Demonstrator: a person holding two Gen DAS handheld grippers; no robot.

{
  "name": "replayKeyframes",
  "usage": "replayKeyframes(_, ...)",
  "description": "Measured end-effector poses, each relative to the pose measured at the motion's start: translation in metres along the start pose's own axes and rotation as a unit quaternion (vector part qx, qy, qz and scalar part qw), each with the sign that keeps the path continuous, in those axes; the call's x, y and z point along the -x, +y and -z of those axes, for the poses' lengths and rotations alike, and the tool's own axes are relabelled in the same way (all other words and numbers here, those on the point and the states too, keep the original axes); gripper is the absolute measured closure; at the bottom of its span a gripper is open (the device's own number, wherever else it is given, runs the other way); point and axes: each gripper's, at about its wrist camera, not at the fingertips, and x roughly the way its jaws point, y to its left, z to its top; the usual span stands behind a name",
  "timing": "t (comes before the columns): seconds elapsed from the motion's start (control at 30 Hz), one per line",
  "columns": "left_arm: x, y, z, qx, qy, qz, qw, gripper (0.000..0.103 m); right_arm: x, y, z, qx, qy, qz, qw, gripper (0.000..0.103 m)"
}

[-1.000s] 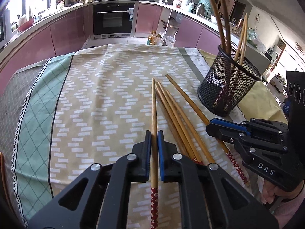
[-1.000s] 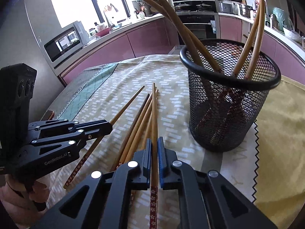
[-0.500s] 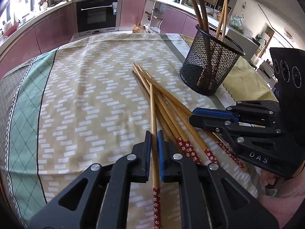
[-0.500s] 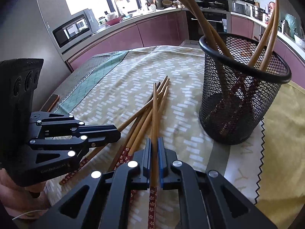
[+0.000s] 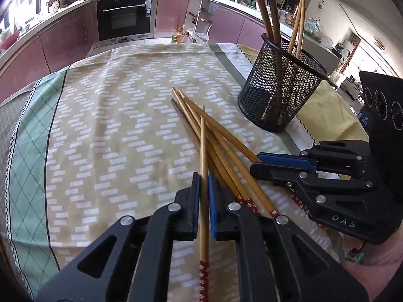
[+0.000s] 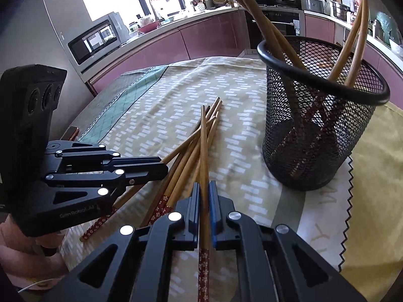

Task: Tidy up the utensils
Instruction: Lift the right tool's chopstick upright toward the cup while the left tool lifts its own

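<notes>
Several wooden chopsticks with red flowered ends [image 5: 221, 141] lie in a loose pile on the tablecloth. My left gripper [image 5: 204, 176] is shut on one chopstick [image 5: 202, 146] and holds it above the pile. My right gripper [image 6: 204, 185] is shut on another chopstick [image 6: 203, 136], also lifted over the pile [image 6: 186, 151]. A black mesh cup [image 5: 279, 90] [image 6: 320, 125] stands upright to the right, with several chopsticks in it. Each gripper shows in the other's view, the right one [image 5: 254, 170] and the left one [image 6: 163, 168], both by the pile's red ends.
A patterned beige tablecloth [image 5: 113, 125] with a green band on the left covers the table. A yellow cloth [image 6: 377, 201] lies right of the cup. A phone-like object [image 6: 70, 132] lies at the table's left edge. Kitchen cabinets and an oven are behind.
Both grippers have lifted and drawn back with their chopsticks. The pile and the cup now look farther off and more to the right in the left wrist view.
</notes>
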Motion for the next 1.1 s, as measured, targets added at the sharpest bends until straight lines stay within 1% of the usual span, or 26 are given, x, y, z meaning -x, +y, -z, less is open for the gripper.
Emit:
replayKeyframes(0.17,0.019,-0.004,0.002,-0.001,-0.021,0.011,0.9997,0.096,0.024,0.004,0.003,0.009,-0.03,-0.01,0.999,0.097)
replayKeyframes(0.3,0.044,-0.007,-0.001,-0.006,-0.044,0.04,0.9982,0.096,0.051,0.006,0.004,0.015,-0.06,-0.012,0.998,0.097)
replayKeyframes(0.47,0.08,-0.011,-0.007,-0.013,-0.08,0.083,0.9933,0.096,0.082,0.003,0.004,0.013,-0.101,-0.009,0.995,0.097)
replayKeyframes(0.57,0.097,-0.016,-0.012,-0.022,-0.098,0.098,0.9901,0.096,0.101,-0.002,0.003,0.01,-0.128,-0.005,0.992,0.097)
replayKeyframes(0.63,0.106,-0.02,-0.015,-0.027,-0.109,0.102,0.9884,0.096,0.11,-0.005,0.001,0.007,-0.141,-0.005,0.99,0.097)
replayKeyframes(0.73,0.12,-0.024,-0.017,-0.031,-0.123,0.12,0.9847,0.096,0.123,-0.01,-0.001,0.005,-0.159,-0.001,0.987,0.097)
replayKeyframes(0.9,0.139,-0.027,-0.029,-0.031,-0.154,0.137,0.9781,0.096,0.139,-0.015,-0.011,0.008,-0.186,0.004,0.982,0.097)
replayKeyframes(1.1,0.147,-0.034,-0.053,-0.026,-0.184,0.135,0.9732,0.096,0.153,-0.02,-0.027,0.014,-0.209,0.015,0.978,0.097)
